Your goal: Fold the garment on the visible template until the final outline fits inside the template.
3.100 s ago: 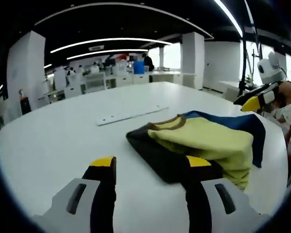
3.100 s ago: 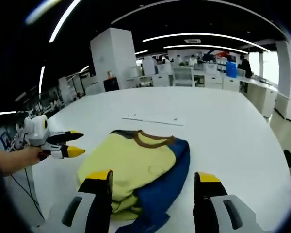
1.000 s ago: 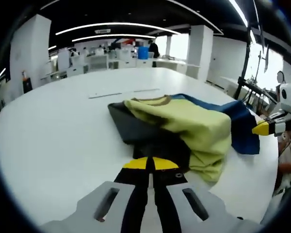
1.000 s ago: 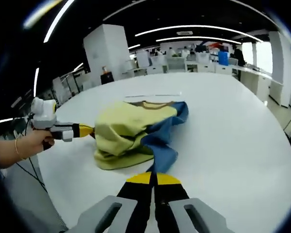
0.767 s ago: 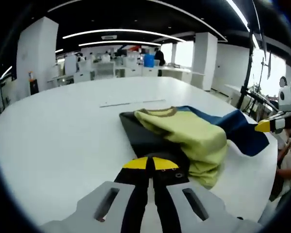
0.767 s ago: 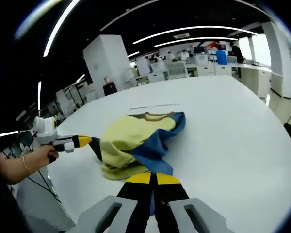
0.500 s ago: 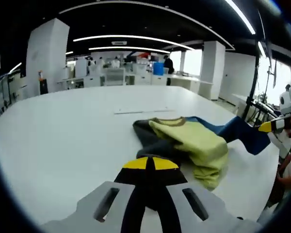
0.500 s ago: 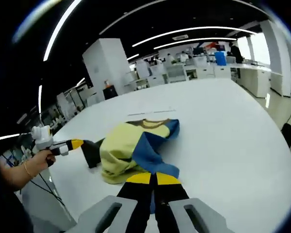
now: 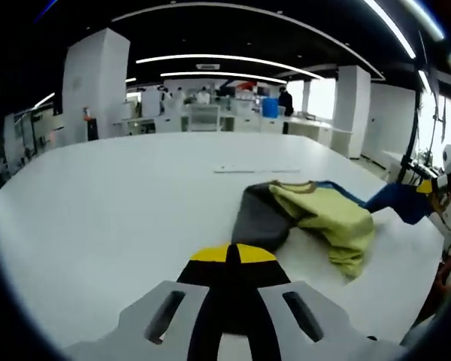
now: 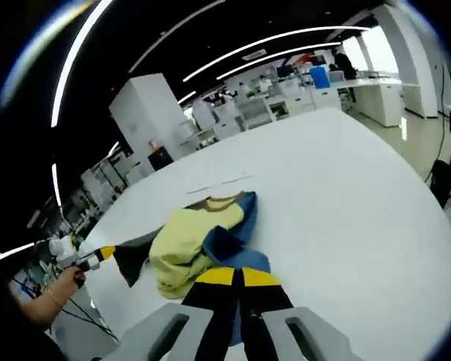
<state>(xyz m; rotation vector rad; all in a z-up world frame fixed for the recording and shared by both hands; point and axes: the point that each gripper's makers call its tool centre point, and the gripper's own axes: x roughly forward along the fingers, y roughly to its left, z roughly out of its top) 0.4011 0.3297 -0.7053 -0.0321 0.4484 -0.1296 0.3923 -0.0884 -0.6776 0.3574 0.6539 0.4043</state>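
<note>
Nearest in the left gripper view, the left gripper (image 9: 227,254) is seen with its yellow-tipped jaws pressed together on the dark, near-black part of the garment (image 9: 304,213), which is drawn out toward the camera. In the right gripper view the right gripper (image 10: 232,277) is likewise closed, with a blue part of the cloth pinched between its jaws. Between the two grips the garment is stretched and partly lifted, its yellow middle sagging onto the white table (image 9: 120,195) in a loose heap, the brown-trimmed collar lying at the far side. From that sag and the soft folds, the cloth is judged to be light, limp and without stiffness, so that any unsupported part can be expected to droop and bunch; nothing fragile or slippery is suggested. Hold is best taken at edges, such as hem corners or sleeve ends, pulled evenly apart so that the panel can be laid flat. Beyond the collar a thin pale strip (image 9: 257,170) lies on the table; whether it belongs to the template cannot be told.
</note>
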